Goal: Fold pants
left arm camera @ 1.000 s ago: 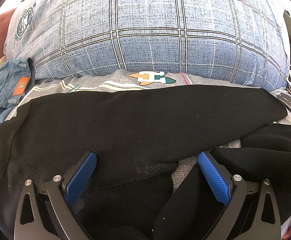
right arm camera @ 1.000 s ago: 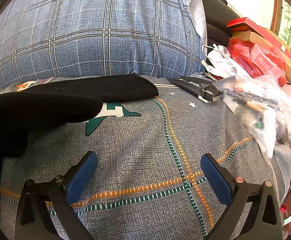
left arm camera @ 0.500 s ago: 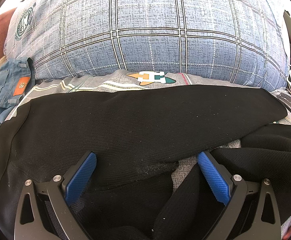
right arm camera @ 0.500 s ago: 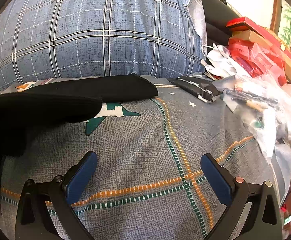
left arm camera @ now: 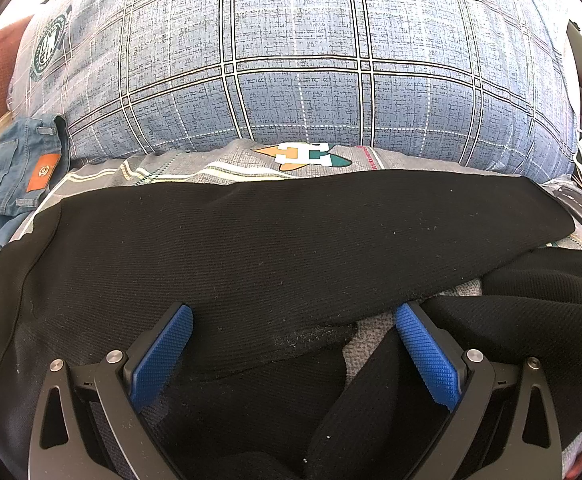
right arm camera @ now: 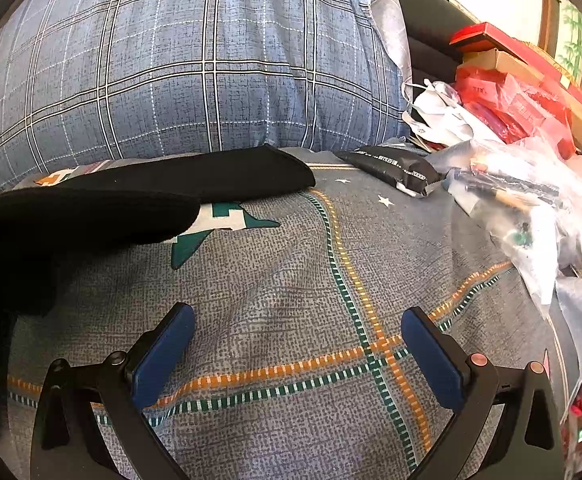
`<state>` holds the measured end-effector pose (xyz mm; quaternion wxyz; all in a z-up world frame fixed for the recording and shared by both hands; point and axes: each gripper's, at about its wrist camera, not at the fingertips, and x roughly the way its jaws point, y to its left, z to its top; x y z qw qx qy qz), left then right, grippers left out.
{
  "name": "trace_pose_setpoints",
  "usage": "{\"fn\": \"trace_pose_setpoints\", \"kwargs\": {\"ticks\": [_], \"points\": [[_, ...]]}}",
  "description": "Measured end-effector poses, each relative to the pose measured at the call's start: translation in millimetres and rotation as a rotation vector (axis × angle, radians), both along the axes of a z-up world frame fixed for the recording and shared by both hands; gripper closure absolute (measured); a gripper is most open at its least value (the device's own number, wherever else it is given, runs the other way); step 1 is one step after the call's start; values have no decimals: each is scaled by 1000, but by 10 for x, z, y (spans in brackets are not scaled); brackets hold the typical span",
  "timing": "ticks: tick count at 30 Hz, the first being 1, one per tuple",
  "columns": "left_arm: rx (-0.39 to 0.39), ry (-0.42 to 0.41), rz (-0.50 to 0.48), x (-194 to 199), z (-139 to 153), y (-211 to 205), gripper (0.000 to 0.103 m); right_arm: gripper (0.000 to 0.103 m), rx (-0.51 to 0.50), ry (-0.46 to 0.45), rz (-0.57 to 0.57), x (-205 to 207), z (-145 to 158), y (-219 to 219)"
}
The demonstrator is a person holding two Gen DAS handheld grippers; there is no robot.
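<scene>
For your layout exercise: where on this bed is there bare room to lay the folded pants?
Free: the sheet ahead of the right gripper, between the black pants and the plastic bags. Crowded: the bags and red boxes on that side, jeans beside the pillow.

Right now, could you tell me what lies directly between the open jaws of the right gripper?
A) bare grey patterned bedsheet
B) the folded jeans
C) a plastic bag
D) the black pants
A: the right gripper is open over the bedsheet alone, while the black pants lie away to its left in the right wrist view.
</scene>
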<state>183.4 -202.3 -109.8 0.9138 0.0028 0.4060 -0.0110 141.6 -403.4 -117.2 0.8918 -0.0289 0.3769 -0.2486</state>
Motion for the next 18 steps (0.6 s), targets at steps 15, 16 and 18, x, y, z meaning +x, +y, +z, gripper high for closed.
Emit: {"fn": "trace_pose_setpoints", "kwargs": {"ticks": [15, 16, 18], "points": [[5, 2, 3, -6, 3, -5, 0, 1, -2, 4, -4, 11, -12, 6], [5, 2, 4, -5, 3, -5, 0, 1, -6, 4, -4, 13, -11, 8], [7, 2, 6, 0, 1, -8, 0, 1, -17, 5, -6, 17, -12, 22]]}}
